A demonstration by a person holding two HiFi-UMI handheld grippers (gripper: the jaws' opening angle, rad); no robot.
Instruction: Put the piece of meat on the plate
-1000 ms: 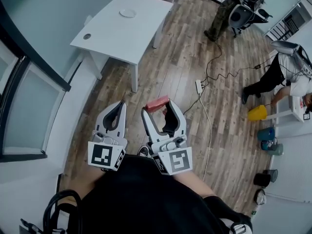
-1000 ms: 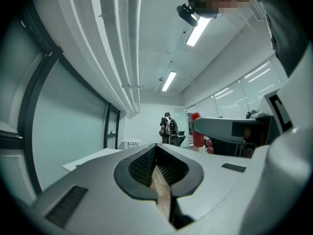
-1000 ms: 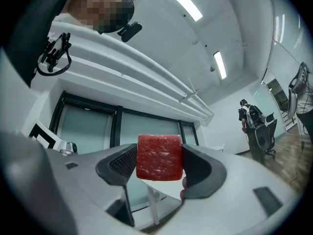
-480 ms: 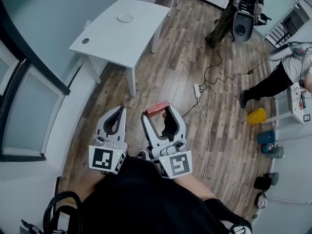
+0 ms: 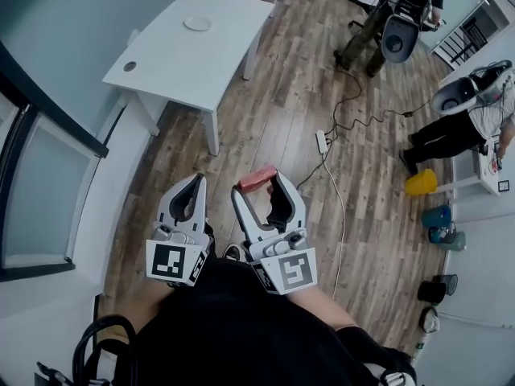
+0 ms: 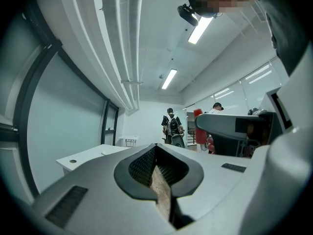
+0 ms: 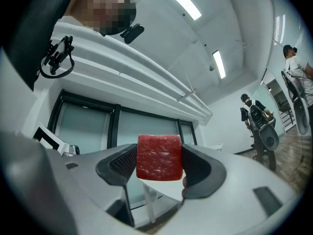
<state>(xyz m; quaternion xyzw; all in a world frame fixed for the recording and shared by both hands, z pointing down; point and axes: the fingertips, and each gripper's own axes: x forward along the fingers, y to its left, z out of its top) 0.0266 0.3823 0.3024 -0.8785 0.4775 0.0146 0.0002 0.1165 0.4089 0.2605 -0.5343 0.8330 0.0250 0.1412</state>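
The piece of meat (image 5: pixel 257 176) is a red block with a flat, marbled face (image 7: pixel 159 157). My right gripper (image 5: pixel 258 185) is shut on it and holds it up over the wooden floor, in front of my body. Beside it on the left, my left gripper (image 5: pixel 198 182) is shut with nothing between its jaws (image 6: pixel 157 166). The small white plate (image 5: pixel 196 23) lies near the far end of a white table (image 5: pixel 173 59), well ahead and to the left of both grippers. In the left gripper view that table (image 6: pixel 83 156) shows at the left.
A power strip (image 5: pixel 321 141) and its cables lie on the floor ahead to the right. A yellow bucket (image 5: pixel 422 184) and some containers stand at the right. Two people (image 5: pixel 386 18) (image 5: pixel 471 115) are at the far right. A glass wall runs along the left.
Both grippers keep their places in front of me, the right one still holding the meat. The table has drifted slightly left in view, and the people at the far right have shifted.
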